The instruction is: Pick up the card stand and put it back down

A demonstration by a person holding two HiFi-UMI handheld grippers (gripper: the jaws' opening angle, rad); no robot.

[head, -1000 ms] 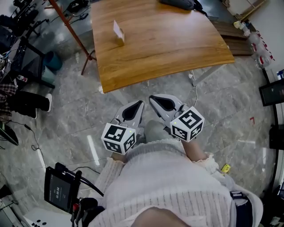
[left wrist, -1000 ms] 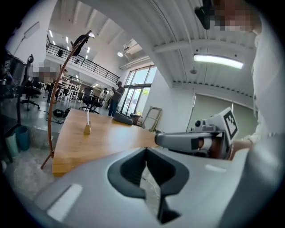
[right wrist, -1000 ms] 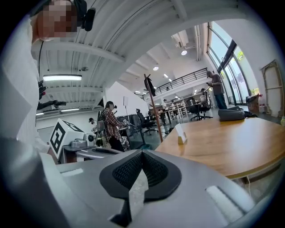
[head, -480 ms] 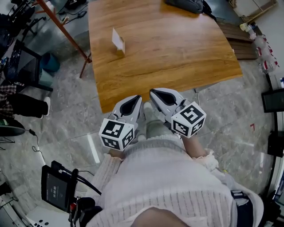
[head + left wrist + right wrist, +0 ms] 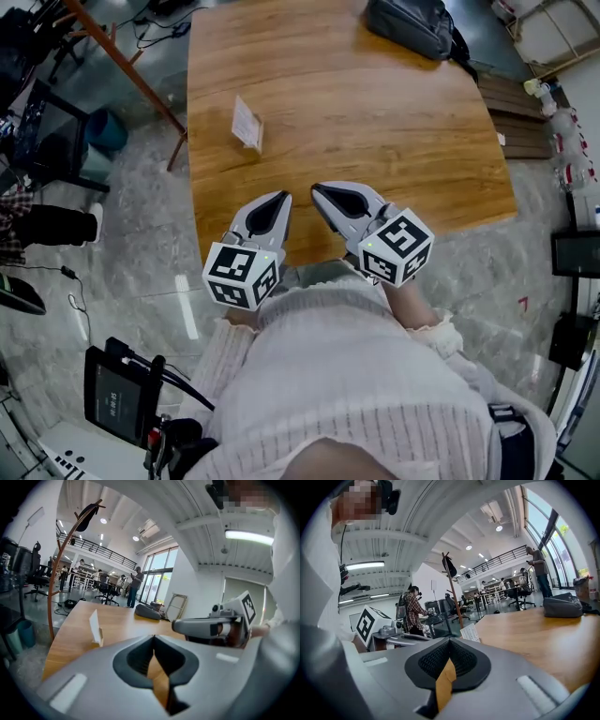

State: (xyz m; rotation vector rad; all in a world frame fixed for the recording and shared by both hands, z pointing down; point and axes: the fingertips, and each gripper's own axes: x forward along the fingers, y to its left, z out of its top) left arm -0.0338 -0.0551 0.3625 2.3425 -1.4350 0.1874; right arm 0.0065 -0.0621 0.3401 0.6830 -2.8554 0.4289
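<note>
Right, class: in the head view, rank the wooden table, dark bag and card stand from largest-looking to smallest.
1. wooden table, by far the largest.
2. dark bag at its far edge.
3. card stand, the smallest.
The bag is farther away than the stand yet looks bigger, so the order holds.

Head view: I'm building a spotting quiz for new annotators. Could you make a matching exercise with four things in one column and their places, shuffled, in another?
Things
1. white card stand
2. dark grey soft bag
3. left hand-held gripper
4. black screen device

Places
A. off the table, at the view's bottom left
B. over the near edge of the brown wooden table
C. on the table's far edge
D. on the table near its left edge

Pairs: 1-D, 2-C, 3-B, 4-A
</note>
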